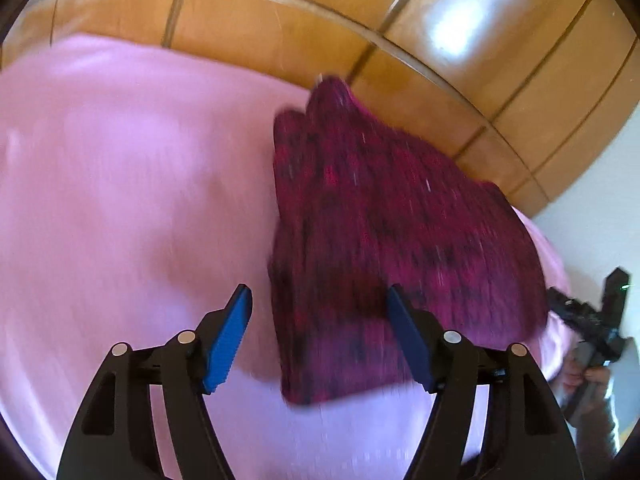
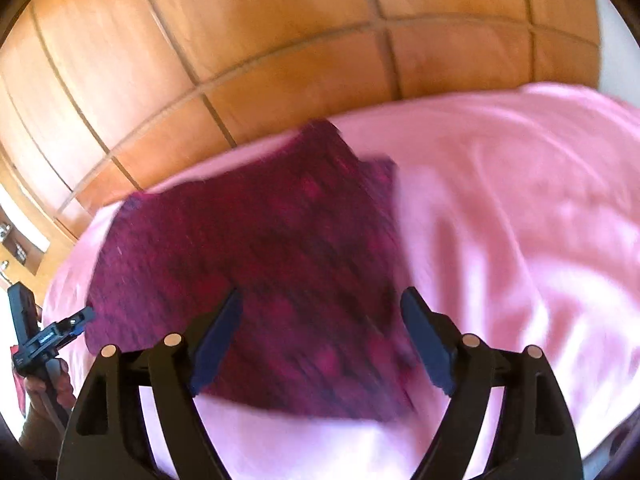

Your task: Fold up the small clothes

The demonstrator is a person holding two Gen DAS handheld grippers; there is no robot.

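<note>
Magenta knit garment (image 1: 384,240) is lying folded on the pink bedspread (image 1: 120,200), close to the edge by the wooden wardrobe (image 1: 280,20). From the left wrist view, our left gripper (image 1: 320,332) has its blue pads spread apart with nothing pinched — the near left corner of the knit sits just past them, not clamped. Off to the right edge we can see the other tool in a hand (image 1: 588,364), clear of the cloth. From the right wrist view, the right gripper (image 2: 322,336) is also wide apart over the near edge of the knit (image 2: 248,260), gripping nothing, with the left tool (image 2: 52,336) hovering beside the far left corner. Both views are blurry, so we can't vouch for how neat the layers are. Our take: the fold looks laid down, so we'd pull both tools away without snagging the loose knit — then check the edges line up and press them flat if they don't.
</note>
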